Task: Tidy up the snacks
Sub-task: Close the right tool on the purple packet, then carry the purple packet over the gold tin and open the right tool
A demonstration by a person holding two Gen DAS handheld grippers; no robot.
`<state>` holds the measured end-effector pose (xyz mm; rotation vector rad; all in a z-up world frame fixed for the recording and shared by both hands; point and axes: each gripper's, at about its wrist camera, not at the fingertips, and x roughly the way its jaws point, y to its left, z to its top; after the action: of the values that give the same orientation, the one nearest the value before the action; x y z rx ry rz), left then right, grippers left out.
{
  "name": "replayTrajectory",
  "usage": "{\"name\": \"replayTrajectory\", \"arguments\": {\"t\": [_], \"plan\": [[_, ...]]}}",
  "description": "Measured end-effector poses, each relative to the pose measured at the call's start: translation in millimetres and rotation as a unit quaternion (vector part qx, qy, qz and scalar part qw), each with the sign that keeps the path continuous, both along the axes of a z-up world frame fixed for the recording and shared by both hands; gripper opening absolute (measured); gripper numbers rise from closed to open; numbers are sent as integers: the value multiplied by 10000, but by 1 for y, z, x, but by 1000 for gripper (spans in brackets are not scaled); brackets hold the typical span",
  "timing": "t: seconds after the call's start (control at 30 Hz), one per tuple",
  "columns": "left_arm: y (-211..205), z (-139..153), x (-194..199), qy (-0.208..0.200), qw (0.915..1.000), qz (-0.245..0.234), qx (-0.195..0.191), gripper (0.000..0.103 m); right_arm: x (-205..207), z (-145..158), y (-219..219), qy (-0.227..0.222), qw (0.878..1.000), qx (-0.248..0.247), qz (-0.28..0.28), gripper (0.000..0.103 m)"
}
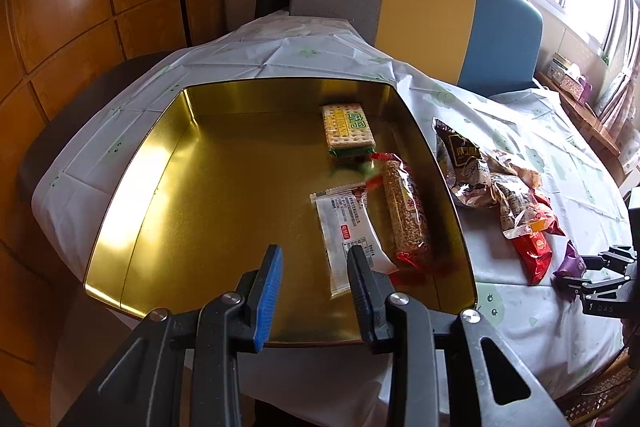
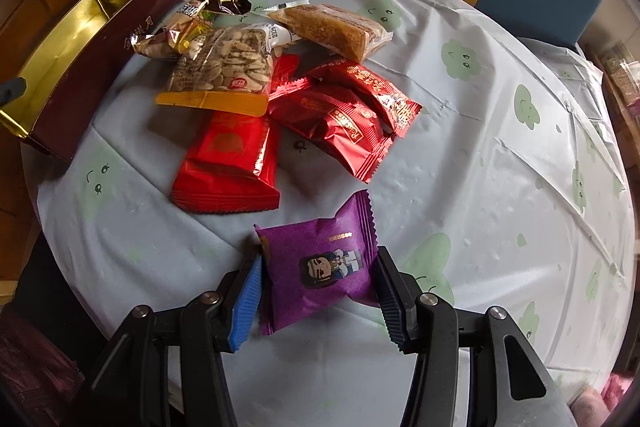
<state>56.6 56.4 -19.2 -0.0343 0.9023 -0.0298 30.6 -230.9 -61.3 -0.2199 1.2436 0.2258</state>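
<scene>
At lower centre, our right gripper (image 2: 318,291) clamps the purple snack packet (image 2: 320,269) on the tablecloth (image 2: 480,147); our left gripper (image 1: 314,291) hangs empty, jaws narrowly parted, over the gold tin (image 1: 132,227). Next we likely lift the packet toward the tin at upper left.

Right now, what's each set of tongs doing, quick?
Left tongs: open, empty, over the gold tin.
Right tongs: closed on the purple snack packet.
</scene>
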Motion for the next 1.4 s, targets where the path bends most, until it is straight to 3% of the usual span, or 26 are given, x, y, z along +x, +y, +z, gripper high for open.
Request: {"name": "replayTrajectory", "arguments": {"t": [0.5, 1.07, 1.4], "plan": [[7, -1, -4, -75, 9999, 98, -10, 34, -9, -4, -6, -81, 9998, 98, -136, 59], [11, 0, -6, -150, 9997, 204, 66, 34, -14, 1, 2, -224, 9997, -80, -88, 53], [22, 1, -4, -173, 9992, 372, 23, 34, -14, 35, 34, -493, 9983, 221, 220, 53]]}}
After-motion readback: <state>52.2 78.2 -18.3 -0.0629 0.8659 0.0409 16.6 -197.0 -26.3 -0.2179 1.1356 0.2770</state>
